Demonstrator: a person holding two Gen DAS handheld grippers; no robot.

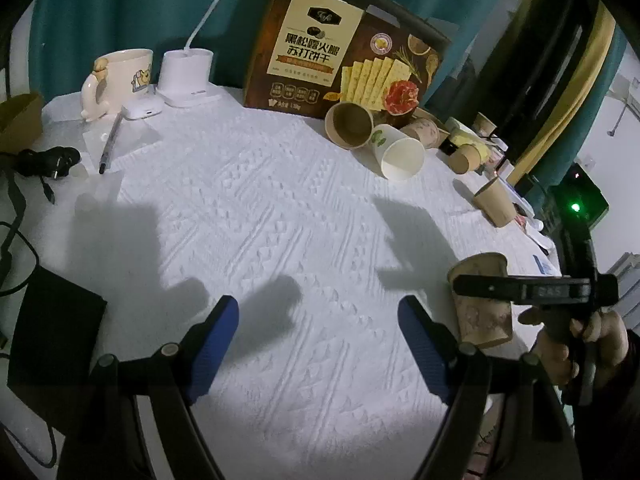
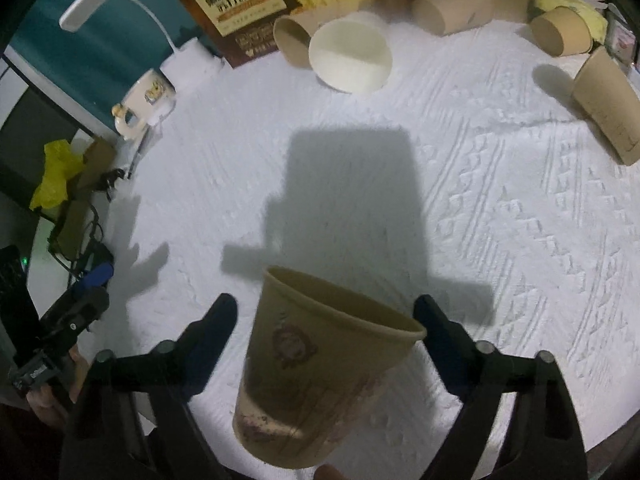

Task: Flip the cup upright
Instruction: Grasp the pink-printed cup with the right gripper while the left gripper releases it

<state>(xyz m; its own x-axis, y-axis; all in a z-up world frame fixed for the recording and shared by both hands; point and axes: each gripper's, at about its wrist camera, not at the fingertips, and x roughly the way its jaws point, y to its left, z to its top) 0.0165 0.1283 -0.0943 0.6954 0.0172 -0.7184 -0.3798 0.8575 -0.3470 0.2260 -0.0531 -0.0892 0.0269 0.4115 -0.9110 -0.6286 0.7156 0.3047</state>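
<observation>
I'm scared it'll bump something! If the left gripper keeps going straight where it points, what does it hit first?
Probably just the white embossed tablecloth. Nothing lies between the left gripper's open blue fingers; the tipped white paper cup sits further off, though depth is unclear.

The left gripper, black-framed with blue-padded fingers, points slantwise down at the table. Its jaws stand apart with nothing between them. In the right wrist view, the left hand wraps the black handle behind it at the lower left edge.

The right gripper, of the same black and blue build, tilts more steeply downward. Its jaws stand apart on either side of a tan printed paper cup. A gap shows at the left finger, but whether the right pad presses the rim cannot be told. The right hand closes around its grip, fingers curled on the trigger, with a dark sleeve behind.
</observation>
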